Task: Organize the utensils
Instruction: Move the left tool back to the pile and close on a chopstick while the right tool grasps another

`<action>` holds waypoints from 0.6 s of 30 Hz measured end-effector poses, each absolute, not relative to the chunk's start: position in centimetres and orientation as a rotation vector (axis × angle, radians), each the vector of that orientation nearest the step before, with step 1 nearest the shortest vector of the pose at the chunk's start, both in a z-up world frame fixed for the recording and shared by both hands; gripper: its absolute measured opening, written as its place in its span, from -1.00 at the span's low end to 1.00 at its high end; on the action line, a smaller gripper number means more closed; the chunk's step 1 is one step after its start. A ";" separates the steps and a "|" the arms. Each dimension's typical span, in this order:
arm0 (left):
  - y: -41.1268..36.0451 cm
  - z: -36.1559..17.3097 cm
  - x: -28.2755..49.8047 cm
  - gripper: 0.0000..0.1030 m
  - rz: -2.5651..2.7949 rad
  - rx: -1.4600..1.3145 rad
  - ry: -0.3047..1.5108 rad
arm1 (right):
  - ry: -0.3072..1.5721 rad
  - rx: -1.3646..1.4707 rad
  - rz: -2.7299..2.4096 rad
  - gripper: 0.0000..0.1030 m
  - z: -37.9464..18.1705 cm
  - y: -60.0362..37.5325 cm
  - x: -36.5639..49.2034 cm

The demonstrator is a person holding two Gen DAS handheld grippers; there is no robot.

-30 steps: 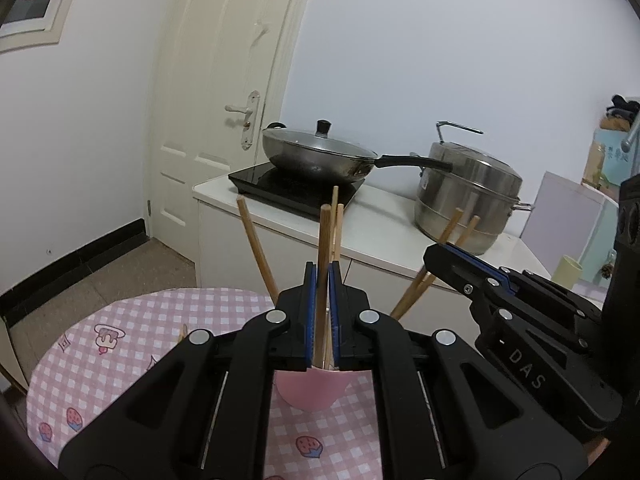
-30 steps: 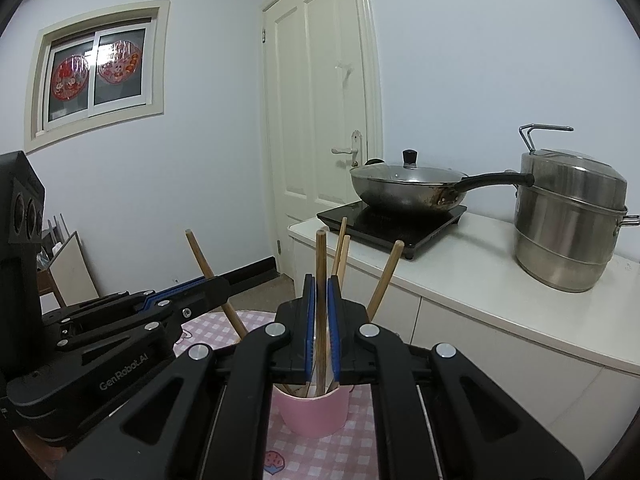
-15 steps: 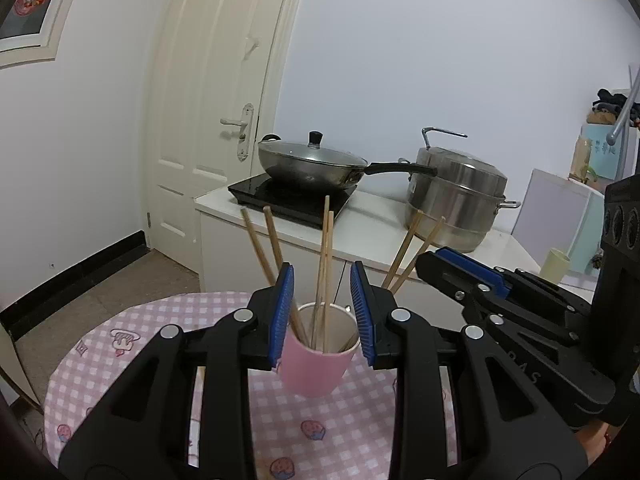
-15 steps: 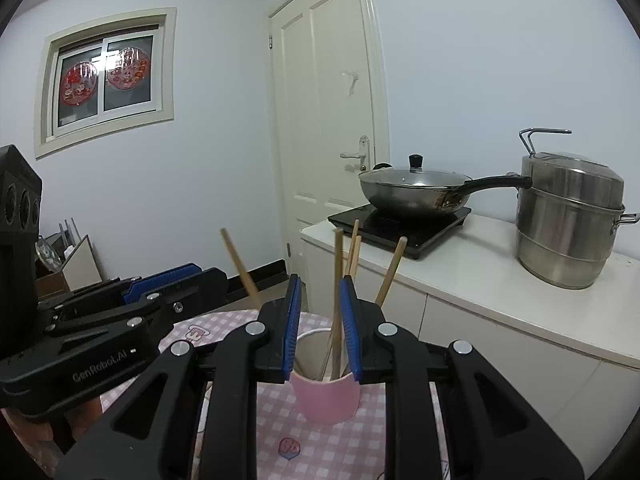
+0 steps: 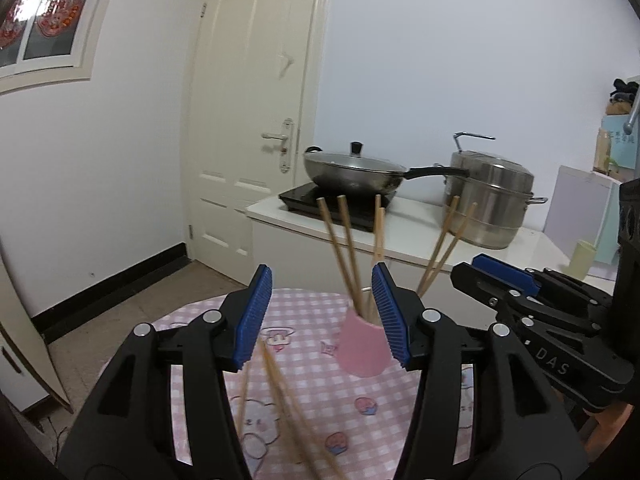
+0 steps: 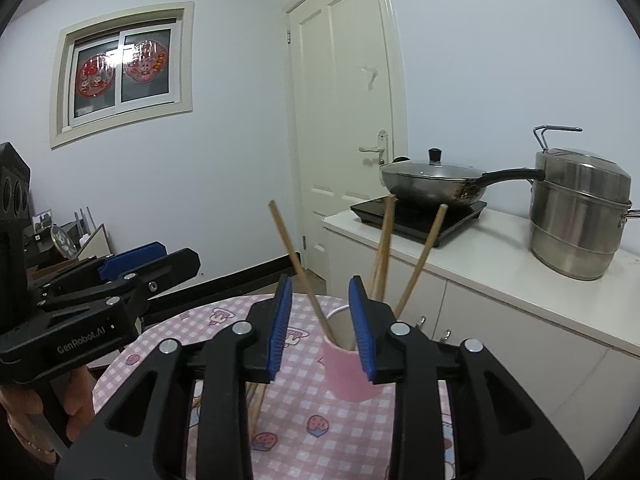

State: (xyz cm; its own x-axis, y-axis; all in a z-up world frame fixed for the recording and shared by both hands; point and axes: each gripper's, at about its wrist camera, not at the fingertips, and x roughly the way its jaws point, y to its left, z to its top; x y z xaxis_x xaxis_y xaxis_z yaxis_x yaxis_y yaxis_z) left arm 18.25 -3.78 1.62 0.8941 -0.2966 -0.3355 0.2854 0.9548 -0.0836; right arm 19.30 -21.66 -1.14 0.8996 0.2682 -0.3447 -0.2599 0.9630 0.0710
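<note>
Six chopsticks (image 5: 348,256) lean in the pink cup (image 5: 362,346) mid-frame; more lie loose (image 5: 280,400) at lower centre. Both hand-held grippers, left (image 5: 320,316) and right (image 6: 320,328), have just been opening and hold nothing. Brushing those splayed sticks could tip the cup.

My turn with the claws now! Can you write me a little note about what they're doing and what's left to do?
Left claw: open, empty; it has just been opening.
Right claw: open, empty; also just been opening.
Pink cup stands on the checked tablecloth, with chopsticks standing in it.
Done: those chopsticks are in the cup.
Left: loose chopsticks lie on the cloth beside the cup; they probably go in next.
</note>
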 end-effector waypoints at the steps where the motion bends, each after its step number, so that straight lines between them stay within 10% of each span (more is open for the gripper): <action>1: -3.5 1.5 18.1 0.01 -0.292 -0.029 0.351 | 0.362 0.022 0.279 -0.41 -1.2 -21.4 19.3; 18: 0.7 -2.0 18.5 0.10 -0.181 -0.001 0.412 | 0.421 -0.010 0.373 -0.31 -4.0 -16.0 20.7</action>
